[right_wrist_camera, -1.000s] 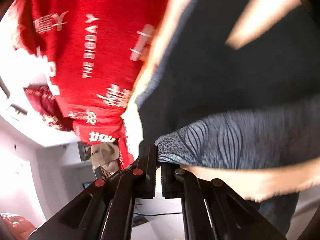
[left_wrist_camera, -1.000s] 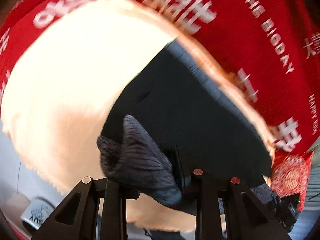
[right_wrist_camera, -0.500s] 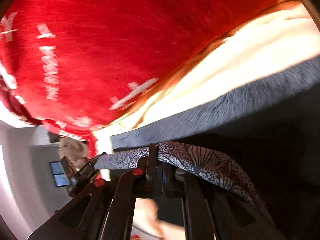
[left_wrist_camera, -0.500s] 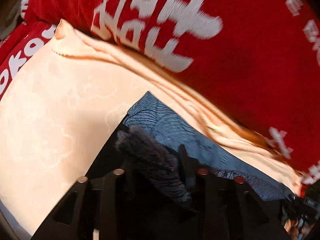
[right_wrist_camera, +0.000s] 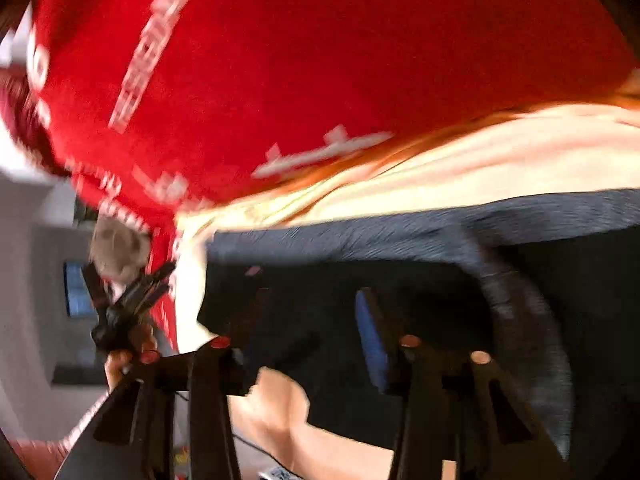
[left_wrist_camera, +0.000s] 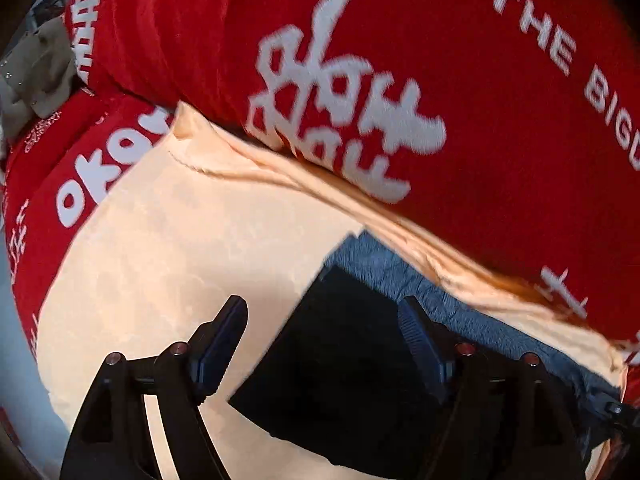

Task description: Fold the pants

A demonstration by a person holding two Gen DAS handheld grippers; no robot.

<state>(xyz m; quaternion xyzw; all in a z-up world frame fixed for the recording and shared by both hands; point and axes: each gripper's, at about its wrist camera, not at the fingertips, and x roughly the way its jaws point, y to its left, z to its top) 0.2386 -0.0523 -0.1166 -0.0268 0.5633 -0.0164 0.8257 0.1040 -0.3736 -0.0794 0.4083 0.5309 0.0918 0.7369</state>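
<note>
Cream sheet (left_wrist_camera: pixel 168 264) is covering the bed, w/ the red printed blanket (left_wrist_camera: pixel 460 80) bunched along its far side. The pants (left_wrist_camera: pixel 352 368) are lying dark and flat on the cream sheet, far edge running just beside the blanket.

L to R:

L gripper (left_wrist_camera: pixel 320 344) is hanging over the pants' left edge, pointing steeply down. Jaws are opening, wide apart; nothing is pinched btwn them. Left finger is sitting over bare sheet, right finger over dark cloth.

R gripper (right_wrist_camera: pixel 304 336) is hovering over the pants near their other far corner (right_wrist_camera: pixel 224 248). Jaws are opening too, w/ cloth lying beneath the gap but not clamped, as far as the blur lets me tell. A curl of patterned fabric (right_wrist_camera: pixel 520 312) is arcing up to its right, so that part isn't lying flat. Far left in this view, a hand holding the other gripper (right_wrist_camera: pixel 124 304) is showing.

Judgement: a fold is being laid down and let go. To do it well:
- keep opening fully before lifting, so pads aren't dragging the top layer
- pull straight up and away, both sides together
- check edges are lining up w/ the layer below
- flatten that raised curl on the R before the next fold.
</note>
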